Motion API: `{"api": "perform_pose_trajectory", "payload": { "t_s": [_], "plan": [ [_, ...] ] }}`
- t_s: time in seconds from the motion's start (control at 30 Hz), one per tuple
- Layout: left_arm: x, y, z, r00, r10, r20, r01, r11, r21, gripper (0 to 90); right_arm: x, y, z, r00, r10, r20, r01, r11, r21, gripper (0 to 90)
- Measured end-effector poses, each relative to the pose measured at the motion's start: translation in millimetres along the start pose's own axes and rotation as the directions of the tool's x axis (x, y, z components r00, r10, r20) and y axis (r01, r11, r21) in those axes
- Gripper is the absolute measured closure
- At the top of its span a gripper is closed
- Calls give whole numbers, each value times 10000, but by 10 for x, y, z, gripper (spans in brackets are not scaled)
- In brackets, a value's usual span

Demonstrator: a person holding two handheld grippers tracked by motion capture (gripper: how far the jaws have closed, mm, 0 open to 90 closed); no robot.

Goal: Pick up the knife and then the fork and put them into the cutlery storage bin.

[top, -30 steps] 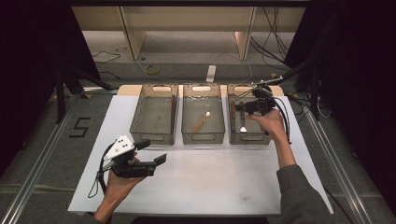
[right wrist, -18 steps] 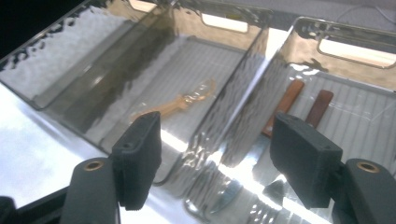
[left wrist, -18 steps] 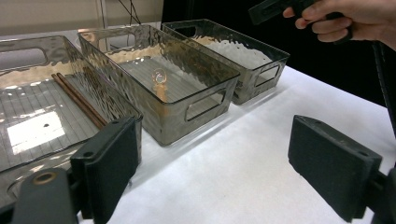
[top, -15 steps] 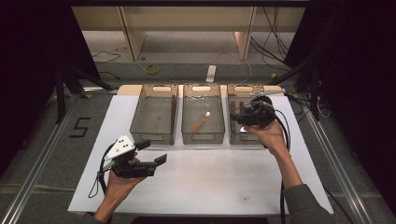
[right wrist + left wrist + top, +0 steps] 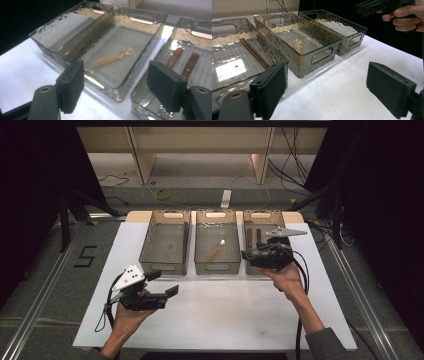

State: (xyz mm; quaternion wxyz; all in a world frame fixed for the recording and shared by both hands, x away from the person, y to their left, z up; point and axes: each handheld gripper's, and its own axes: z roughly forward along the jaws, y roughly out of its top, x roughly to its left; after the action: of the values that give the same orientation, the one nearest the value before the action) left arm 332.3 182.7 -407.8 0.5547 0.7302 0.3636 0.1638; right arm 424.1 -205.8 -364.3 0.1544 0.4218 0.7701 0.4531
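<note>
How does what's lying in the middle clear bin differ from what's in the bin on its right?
The middle bin holds one pale orange spoon with a clear bowl end, lying slantwise. The right bin holds two dark brown-handled pieces, side by side and roughly parallel, running along the bin's length. The spoon's whole length shows; the lower ends of the brown-handled pieces are hidden behind the right tongs. Both bins are the same clear, ribbed plastic with handle slots.

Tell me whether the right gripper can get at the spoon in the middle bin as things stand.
Probably yes: the right gripper is open and empty beside the open-topped middle bin, and nothing covers the spoon.
</note>
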Motion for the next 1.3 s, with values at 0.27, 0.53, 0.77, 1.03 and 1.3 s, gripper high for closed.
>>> {"api": "perform_pose_trajectory", "payload": {
  "t_s": [0.27,0.53,0.77,1.03,1.3],
  "plan": [
    [-6,2,-1,10000,-8,-20,8,10000,9,157,68,-170,-33,9990,92,-433,-98,9999,-142,298],
    [-15,-8,-4,10000,67,19,-67,10000,71,157,192,-310,-95,9950,-89,-997,20,9976,-694,273],
    [-34,-13,-5,9998,155,133,-157,9998,132,157,266,-471,-155,9940,-267,-1058,154,9942,-1065,253],
    [-45,-19,10,9993,201,330,-209,9995,239,157,320,-650,-263,9905,-441,-1303,247,9888,-1474,245],
    [-29,-20,5,9984,3,557,-11,9999,151,157,349,-862,-346,9891,-750,-1269,521,9832,-1749,235]
  ]
}}
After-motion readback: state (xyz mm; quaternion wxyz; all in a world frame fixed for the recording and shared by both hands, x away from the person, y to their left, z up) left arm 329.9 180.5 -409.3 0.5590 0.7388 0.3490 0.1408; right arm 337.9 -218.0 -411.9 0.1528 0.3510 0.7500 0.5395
